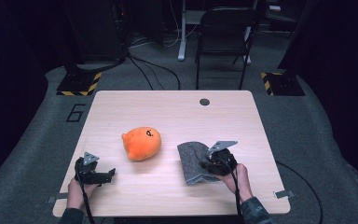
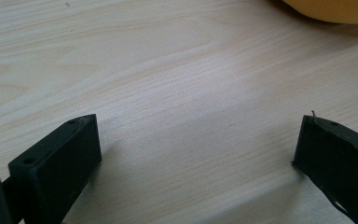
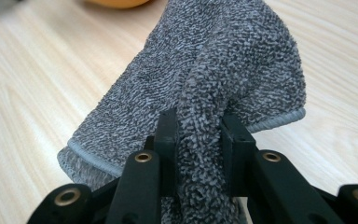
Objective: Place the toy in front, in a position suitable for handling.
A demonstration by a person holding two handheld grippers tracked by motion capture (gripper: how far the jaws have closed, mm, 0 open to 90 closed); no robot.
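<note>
Your right gripper pinches a raised fold of the grey towel, which lies on the table right of the orange plush toy. Your left gripper rests with jaws spread, holding nothing.
</note>
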